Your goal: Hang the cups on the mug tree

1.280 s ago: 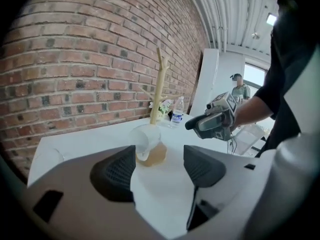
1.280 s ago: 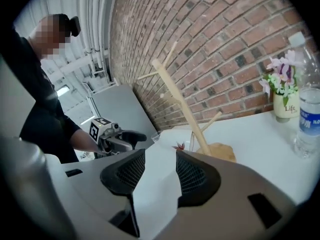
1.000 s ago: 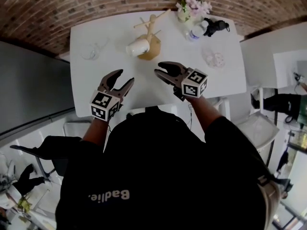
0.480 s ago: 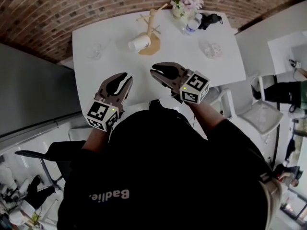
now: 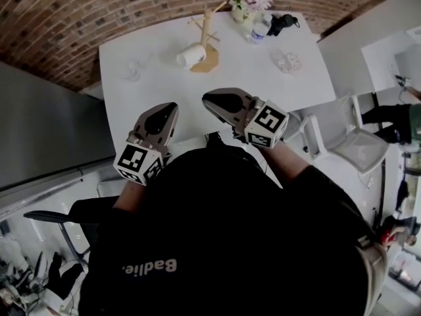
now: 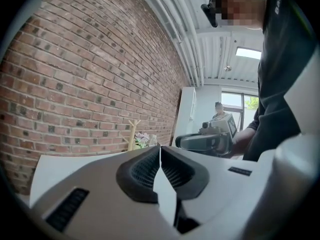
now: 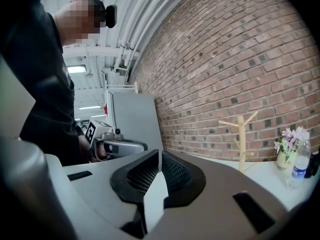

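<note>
Left gripper [image 5: 168,110]: jaws have just been closing and now sit pad to pad with nothing between them. It hangs over the near edge of the table [image 5: 164,87], nose toward 12 o'clock.
Right gripper [image 5: 209,100]: the same, jaws just drawn together on nothing. It is level with the other gripper, at its 3 o'clock.
Mug tree [image 5: 206,30]: upright at the far side of the table, at 12 o'clock from both grippers and well apart from them. From here its pegs look bare.
White cup [image 5: 190,56]: on its side against the tree's base, at 8 o'clock of the trunk. I can't see its handle.
Glass cup [image 5: 131,70]: 1 clear cup, I think, at 9 o'clock of the tree. Another clear glass thing [image 5: 287,61] sits at 4 o'clock, and I can't tell if it's a cup.
Step in hand: to my eye nothing is picked up yet, so this is the start of a reach for the first cup.
Doing it well: open the jaws before going in. Grip the white cup by its wall or rim so the handle stays free, then turn the handle toward a peg and slide it on.
Spare gripper: I'd rest it on the tree's base, since the tree looks light enough to tip.
Watch for: the flowers [image 5: 248,1] and bottle [image 5: 258,31] crowd the tree at 2 o'clock, so come in from the 7 o'clock side.
</note>
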Available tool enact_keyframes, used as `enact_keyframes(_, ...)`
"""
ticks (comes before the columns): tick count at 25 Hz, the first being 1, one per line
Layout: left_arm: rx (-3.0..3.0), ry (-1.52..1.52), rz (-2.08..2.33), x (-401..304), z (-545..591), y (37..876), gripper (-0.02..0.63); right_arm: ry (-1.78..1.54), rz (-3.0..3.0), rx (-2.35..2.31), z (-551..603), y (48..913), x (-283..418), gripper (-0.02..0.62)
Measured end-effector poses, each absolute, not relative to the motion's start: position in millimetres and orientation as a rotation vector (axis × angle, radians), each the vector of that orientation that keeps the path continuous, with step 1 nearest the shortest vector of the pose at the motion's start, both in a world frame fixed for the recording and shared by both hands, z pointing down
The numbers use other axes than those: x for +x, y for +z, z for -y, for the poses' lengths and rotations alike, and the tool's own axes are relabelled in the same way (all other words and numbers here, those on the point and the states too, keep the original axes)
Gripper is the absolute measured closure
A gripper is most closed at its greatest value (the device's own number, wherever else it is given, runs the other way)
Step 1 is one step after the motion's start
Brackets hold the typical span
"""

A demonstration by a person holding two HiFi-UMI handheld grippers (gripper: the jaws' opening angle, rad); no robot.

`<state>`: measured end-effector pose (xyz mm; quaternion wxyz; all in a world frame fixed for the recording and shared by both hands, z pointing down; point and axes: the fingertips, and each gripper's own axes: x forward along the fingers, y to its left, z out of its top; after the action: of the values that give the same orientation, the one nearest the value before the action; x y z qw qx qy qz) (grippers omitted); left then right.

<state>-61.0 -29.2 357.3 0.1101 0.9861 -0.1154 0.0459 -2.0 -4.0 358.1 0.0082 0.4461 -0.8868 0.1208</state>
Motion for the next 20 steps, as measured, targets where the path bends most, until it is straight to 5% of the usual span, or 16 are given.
enact_keyframes(20,2.906,0.143,0.32,-72,19,349,0.603,0.335,2.759,1.414,-6,345,-15,0.565)
